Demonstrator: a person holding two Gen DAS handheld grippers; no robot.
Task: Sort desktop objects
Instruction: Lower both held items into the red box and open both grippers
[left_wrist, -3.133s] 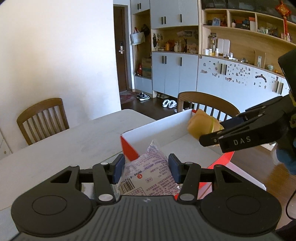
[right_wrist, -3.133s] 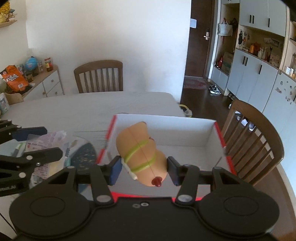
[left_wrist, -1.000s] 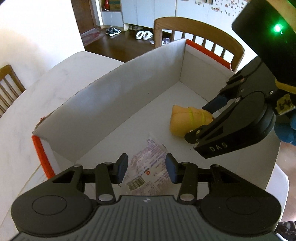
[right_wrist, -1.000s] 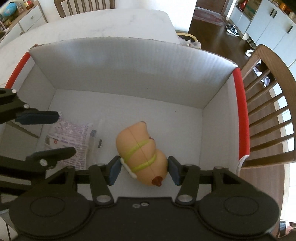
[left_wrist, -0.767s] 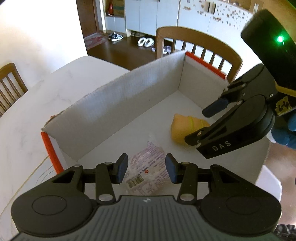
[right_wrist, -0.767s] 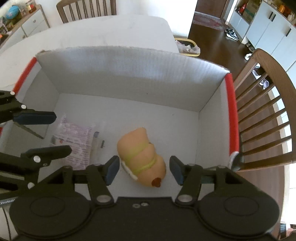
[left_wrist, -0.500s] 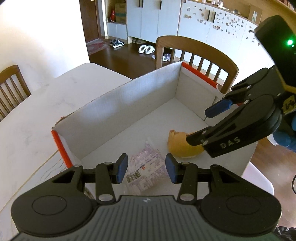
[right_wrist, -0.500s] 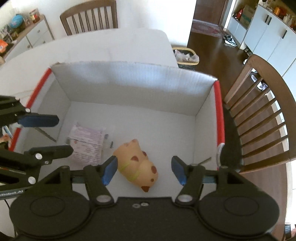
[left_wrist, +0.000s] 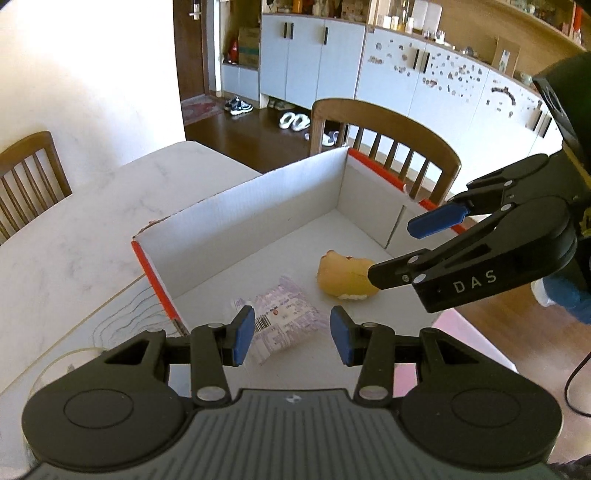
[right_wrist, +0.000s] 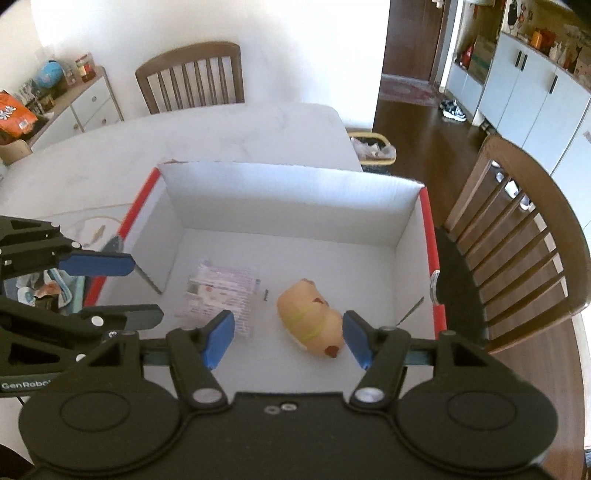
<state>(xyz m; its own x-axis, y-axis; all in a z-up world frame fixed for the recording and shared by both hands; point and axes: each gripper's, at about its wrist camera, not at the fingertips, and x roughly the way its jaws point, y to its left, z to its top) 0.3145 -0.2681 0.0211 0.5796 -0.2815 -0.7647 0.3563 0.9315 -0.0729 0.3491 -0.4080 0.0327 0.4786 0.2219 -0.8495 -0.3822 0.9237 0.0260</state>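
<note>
Toy and packet lie inside the box

The pig toy (right_wrist: 310, 321) and the wipes packet (right_wrist: 221, 291) lie side by side on the cardboard box (right_wrist: 288, 199) floor, on the desk (right_wrist: 184, 136). The left hand-held gripper (left_wrist: 291, 334) and right hand-held gripper (right_wrist: 288, 339) are both wide open above, holding nothing.

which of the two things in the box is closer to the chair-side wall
The tan squishy toy; it lies toward the red-edged wall by the chair. The flat printed packet lies beside it, nearer the opposite wall. Both grippers are open above the cardboard box.
</note>
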